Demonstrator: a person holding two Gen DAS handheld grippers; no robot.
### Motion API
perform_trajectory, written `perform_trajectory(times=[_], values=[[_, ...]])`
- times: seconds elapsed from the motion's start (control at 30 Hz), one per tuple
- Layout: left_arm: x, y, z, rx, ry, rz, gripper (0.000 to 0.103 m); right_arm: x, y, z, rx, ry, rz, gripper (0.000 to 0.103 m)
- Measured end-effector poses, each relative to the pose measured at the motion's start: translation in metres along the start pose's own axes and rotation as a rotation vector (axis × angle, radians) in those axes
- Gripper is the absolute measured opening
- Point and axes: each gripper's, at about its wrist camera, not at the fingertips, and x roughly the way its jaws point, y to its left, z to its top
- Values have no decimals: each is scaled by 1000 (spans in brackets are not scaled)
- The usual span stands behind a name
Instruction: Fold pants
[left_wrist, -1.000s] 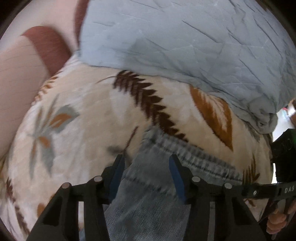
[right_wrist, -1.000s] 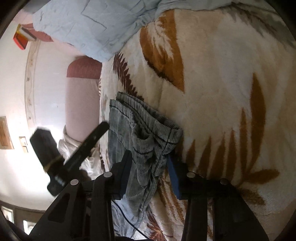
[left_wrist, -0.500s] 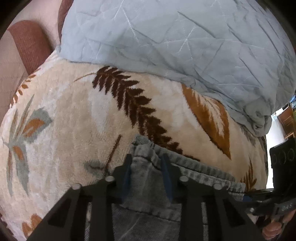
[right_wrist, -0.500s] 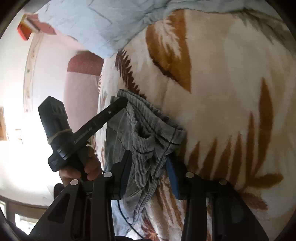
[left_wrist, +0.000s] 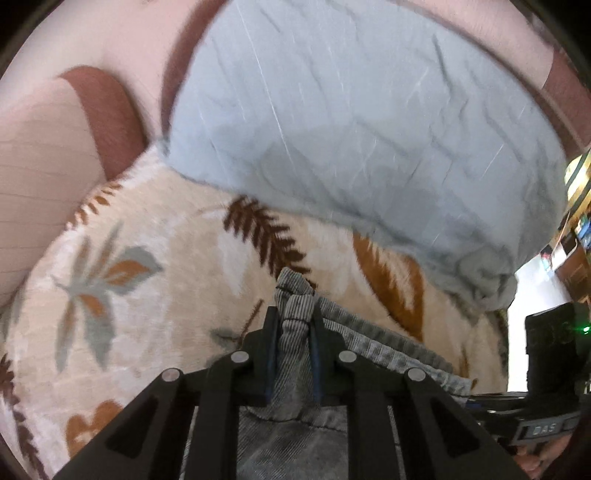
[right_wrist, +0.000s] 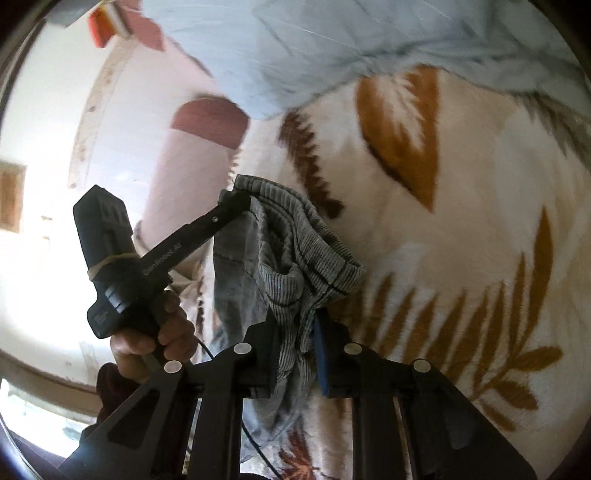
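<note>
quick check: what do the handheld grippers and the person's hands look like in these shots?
Both grippers are matte black, with angled struts and round silver pivot pins. The left gripper and right gripper have blue pads inside the fingers. In the right wrist view, the left unit's flat bar carries white lettering, too blurred to read surely, and a tan band wraps its blocky black body. A thin dark cable trails below. The left hand is bare; a dark sleeve shows below it.

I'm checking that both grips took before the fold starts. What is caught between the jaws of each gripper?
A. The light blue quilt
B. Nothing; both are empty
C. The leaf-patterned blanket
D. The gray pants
D. The left gripper and the right gripper each have bunched fabric of the gray pants between their closing jaws, lifted off the blanket, with the quilt lying farther back.
</note>
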Motion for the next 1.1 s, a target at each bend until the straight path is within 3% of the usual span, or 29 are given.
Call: perform_trajectory(times=[0.17,0.27,0.4,0.6,0.87,0.93,1.0,1.1], values=[[-46,13,-7,-43,-84,24,17,-5,27,-10,-98,-12,74,15],[-67,26,-20,-70,-110,53,17,0,49,-24,-167,30,156,15],[-93,44,-49,-119,-130,83,17,14,76,-49,-264,96,204,15],[-112,74,-99,-216,-143,115,17,48,99,-84,-342,215,210,15],[-113,102,-136,-307,-117,176,23,88,111,-113,-381,310,169,16],[-115,108,-144,-333,-114,217,23,99,113,-118,-393,341,164,19],[-121,118,-155,-378,-114,253,23,111,114,-125,-385,420,177,32],[-141,133,-172,-456,-136,293,23,124,121,-135,-402,525,183,37]])
